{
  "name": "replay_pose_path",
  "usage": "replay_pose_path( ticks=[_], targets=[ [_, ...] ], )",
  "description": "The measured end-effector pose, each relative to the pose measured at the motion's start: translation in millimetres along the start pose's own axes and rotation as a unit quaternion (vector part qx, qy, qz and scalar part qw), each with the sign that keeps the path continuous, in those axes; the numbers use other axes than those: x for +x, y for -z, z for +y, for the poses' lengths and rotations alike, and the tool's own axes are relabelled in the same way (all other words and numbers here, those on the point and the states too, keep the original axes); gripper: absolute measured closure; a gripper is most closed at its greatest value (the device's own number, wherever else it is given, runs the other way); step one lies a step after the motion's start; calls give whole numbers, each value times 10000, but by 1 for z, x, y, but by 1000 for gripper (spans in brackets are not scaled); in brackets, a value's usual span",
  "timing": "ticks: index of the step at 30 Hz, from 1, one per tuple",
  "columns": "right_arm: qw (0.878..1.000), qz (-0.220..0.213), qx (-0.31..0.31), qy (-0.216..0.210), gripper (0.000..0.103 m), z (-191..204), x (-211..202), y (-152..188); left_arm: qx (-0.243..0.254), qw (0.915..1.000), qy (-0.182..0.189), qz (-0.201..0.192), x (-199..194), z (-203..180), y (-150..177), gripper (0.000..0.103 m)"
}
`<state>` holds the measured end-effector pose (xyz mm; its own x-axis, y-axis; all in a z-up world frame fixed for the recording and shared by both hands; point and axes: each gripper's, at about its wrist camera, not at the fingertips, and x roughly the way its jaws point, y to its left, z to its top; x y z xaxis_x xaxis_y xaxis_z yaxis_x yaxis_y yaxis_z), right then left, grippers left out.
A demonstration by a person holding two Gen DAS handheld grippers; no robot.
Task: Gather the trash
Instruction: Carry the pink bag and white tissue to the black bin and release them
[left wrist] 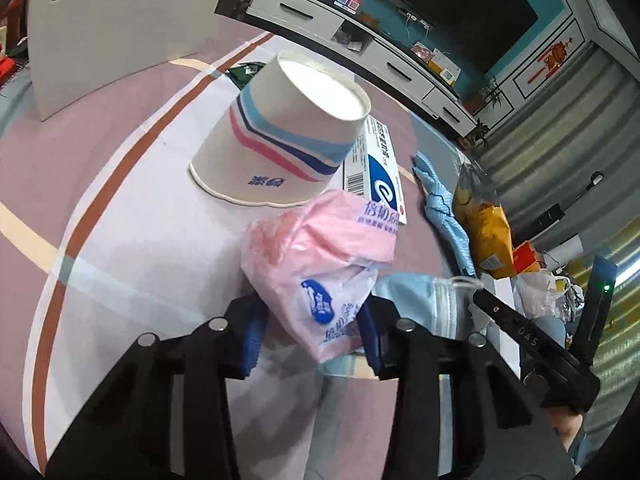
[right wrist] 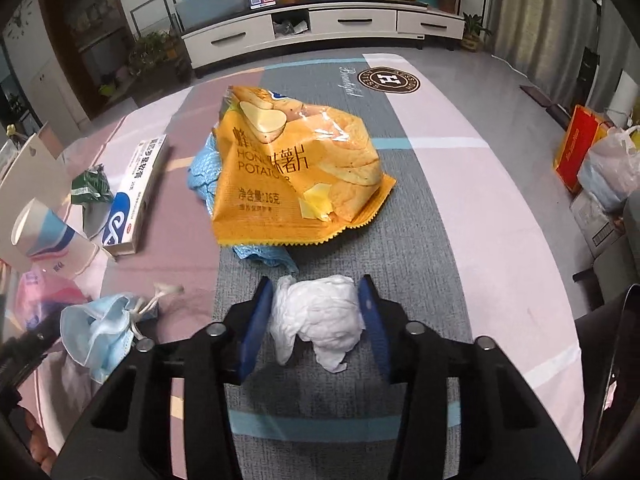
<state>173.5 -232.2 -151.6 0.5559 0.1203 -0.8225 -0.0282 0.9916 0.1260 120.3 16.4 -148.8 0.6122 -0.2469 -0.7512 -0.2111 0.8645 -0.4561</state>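
Note:
My left gripper (left wrist: 312, 332) is shut on a pink plastic tissue wrapper (left wrist: 320, 256), just in front of an upturned paper cup (left wrist: 284, 132) with blue and pink stripes. My right gripper (right wrist: 316, 320) is shut on a crumpled white tissue (right wrist: 320, 316), just short of an orange potato chip bag (right wrist: 296, 168). A blue face mask (right wrist: 100, 332) lies left of the right gripper; it also shows in the left wrist view (left wrist: 424, 296). The pink wrapper shows at the left edge of the right wrist view (right wrist: 44, 296).
A white and blue ointment box (right wrist: 132, 196) lies beside the cup (right wrist: 40, 232). A blue cloth (right wrist: 204, 176) lies under the chip bag. A green wrapper (right wrist: 90, 188) and a white board (left wrist: 116, 24) are further off. A red bag (right wrist: 576, 152) stands at the right.

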Motion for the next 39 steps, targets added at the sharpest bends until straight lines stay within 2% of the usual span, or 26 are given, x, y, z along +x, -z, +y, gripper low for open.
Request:
replay_pose_path(
  ticks=[4, 7, 14, 18, 34, 39],
  targets=[
    [9999, 23, -24, 94, 71, -2, -1, 3, -45, 9998, 138, -104, -18, -4, -3, 62],
    [9994, 131, 217, -235, 76, -7, -4, 3, -60, 9993, 305, -203, -35, -7, -4, 62],
    [9990, 46, 277, -354, 76, -3, -23, 6, 153, 9987, 304, -390, -67, -24, -2, 62],
    [9984, -236, 216, -457, 76, 1, -41, 6, 281, 9972, 385, -572, -83, -29, 0, 62],
    [9894, -1004, 391, -973, 76, -4, -94, -1, 821, 9917, 423, -897, -110, -53, 11, 61],
    [9866, -1205, 458, -1001, 76, -9, -108, -2, 837, 9916, 405, -904, -112, -53, 12, 61]
  ],
)
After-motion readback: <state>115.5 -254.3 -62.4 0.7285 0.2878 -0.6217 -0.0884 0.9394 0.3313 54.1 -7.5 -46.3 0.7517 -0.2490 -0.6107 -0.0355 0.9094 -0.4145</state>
